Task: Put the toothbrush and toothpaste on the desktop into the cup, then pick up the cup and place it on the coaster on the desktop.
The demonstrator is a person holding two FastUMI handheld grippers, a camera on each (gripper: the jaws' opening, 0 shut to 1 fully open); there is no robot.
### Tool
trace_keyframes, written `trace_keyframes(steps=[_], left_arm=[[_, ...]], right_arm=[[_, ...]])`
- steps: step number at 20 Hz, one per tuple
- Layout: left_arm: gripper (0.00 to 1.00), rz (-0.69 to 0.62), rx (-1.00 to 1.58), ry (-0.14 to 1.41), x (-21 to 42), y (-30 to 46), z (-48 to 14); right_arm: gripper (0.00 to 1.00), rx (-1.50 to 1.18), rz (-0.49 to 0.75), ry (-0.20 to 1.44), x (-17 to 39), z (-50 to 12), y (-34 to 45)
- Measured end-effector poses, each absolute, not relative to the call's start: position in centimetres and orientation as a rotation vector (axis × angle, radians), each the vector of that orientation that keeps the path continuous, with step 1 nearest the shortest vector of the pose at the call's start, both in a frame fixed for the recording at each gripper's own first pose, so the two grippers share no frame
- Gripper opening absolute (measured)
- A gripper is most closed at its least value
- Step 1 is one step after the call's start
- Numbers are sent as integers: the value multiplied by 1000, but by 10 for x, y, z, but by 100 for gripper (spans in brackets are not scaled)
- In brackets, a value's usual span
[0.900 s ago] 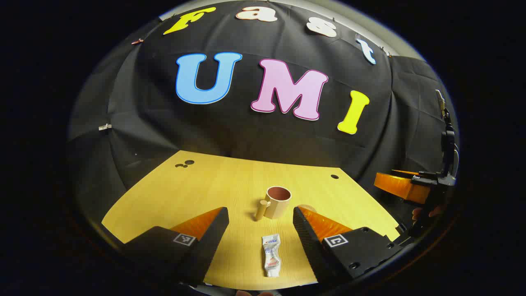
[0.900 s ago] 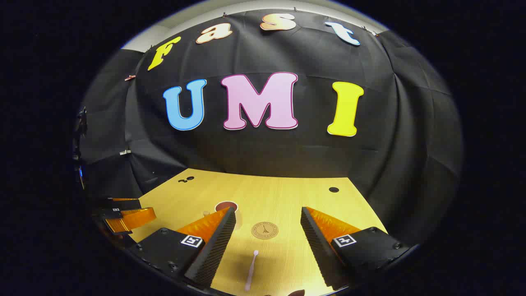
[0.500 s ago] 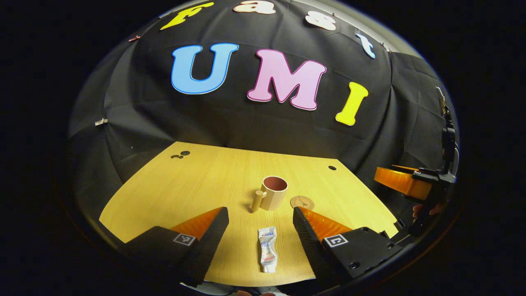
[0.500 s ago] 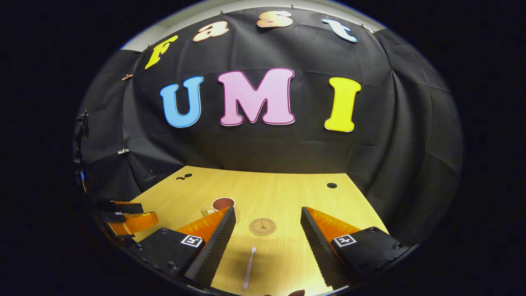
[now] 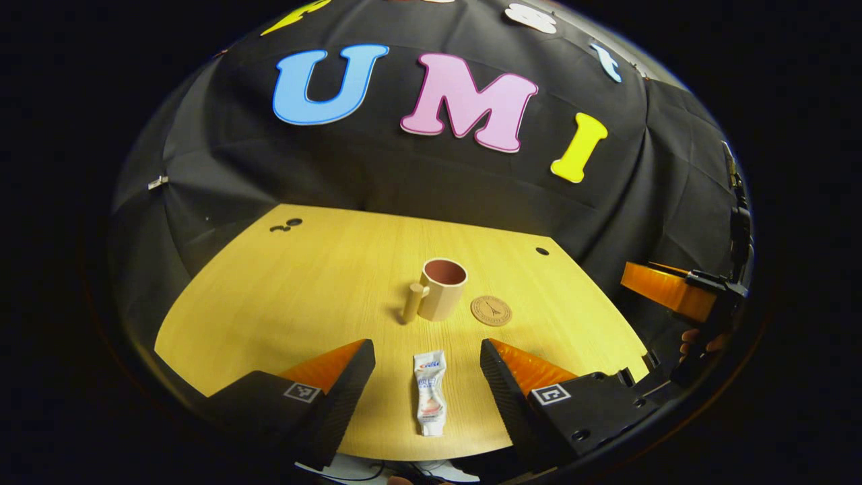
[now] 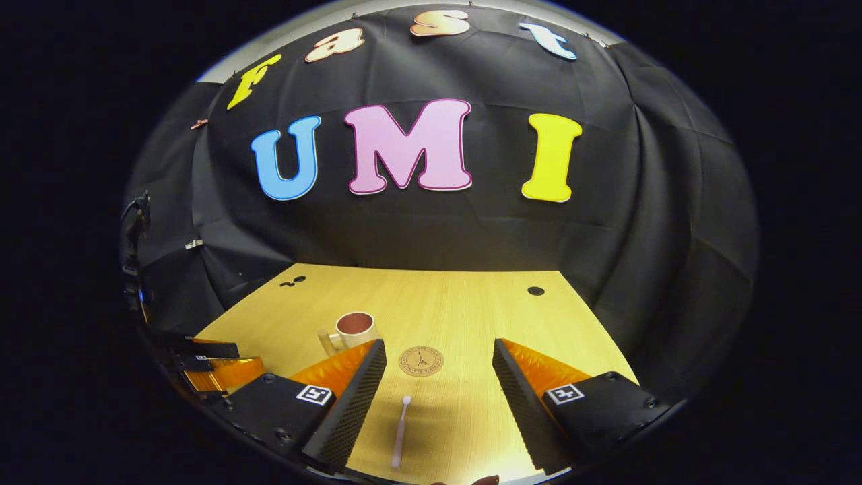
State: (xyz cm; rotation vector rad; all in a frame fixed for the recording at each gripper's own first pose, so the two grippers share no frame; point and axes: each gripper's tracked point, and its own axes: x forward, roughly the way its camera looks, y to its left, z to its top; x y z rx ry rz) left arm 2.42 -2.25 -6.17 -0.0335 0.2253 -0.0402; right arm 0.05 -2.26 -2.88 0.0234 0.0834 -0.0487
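Left gripper (image 5: 427,353) fingers spread, empty, above the small white toothpaste tube (image 5: 429,401); tan handled cup (image 5: 441,289) at 12 o'clock, round cork coaster (image 5: 491,310) at 1. Right gripper (image 6: 439,353) spread, empty, over the pale slender toothbrush (image 6: 400,431); coaster at 12 on the yellow wooden desktop (image 6: 465,316).

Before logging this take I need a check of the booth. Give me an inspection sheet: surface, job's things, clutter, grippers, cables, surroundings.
Surface: wooden desktop, a few small dark holes near its back edge.
Job's things: cup upright, nothing seen inside, handle post beside it; coaster flat next to the cup, bare; toothpaste lying flat; toothbrush lying flat.
Clutter: nothing seen.
Grippers: left gripper open, toothpaste between its fingers, untouched; right gripper open above the toothbrush.
Cables: some below the desktop's front edge in the left gripper view.
Surroundings: black cloth wall.
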Motion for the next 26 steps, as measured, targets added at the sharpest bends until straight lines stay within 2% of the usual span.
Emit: trace_keyframes(steps=[6,7,8,13,14,15,16,17,18,19,21,22,25,26], left_arm=[[97,-87,-138,442,46,-35,-112],[90,-92,-158,477,50,-36,-120],[96,-95,-178,514,55,-36,-129],[94,-65,-227,700,76,-24,-169],[84,-54,-227,729,81,-20,-176],[92,-47,-225,758,83,-18,-182],[90,-42,-219,783,86,-17,-188],[81,-38,-208,806,90,-17,-192],[87,-34,-192,827,92,-16,-198],[87,-28,-171,844,95,-16,-200],[83,-27,-119,850,103,-18,-201],[75,-26,-94,860,105,-20,-203],[67,-12,-35,910,107,-24,-208],[58,-6,-34,922,105,-26,-210]], right_arm=[[98,44,-67,116,1,-39,-34],[98,47,-68,120,1,-40,-35],[98,50,-68,124,1,-42,-36],[98,64,-68,153,4,-53,-40],[98,68,-68,158,5,-55,-41],[98,72,-67,166,6,-58,-43],[98,78,-65,175,8,-61,-43],[97,85,-64,185,9,-64,-44],[97,95,-64,193,10,-65,-45],[97,104,-61,199,11,-67,-45],[97,116,-56,210,13,-72,-45],[97,121,-52,216,15,-73,-44],[98,141,-27,242,23,-82,-41],[97,144,-15,251,27,-84,-40]])
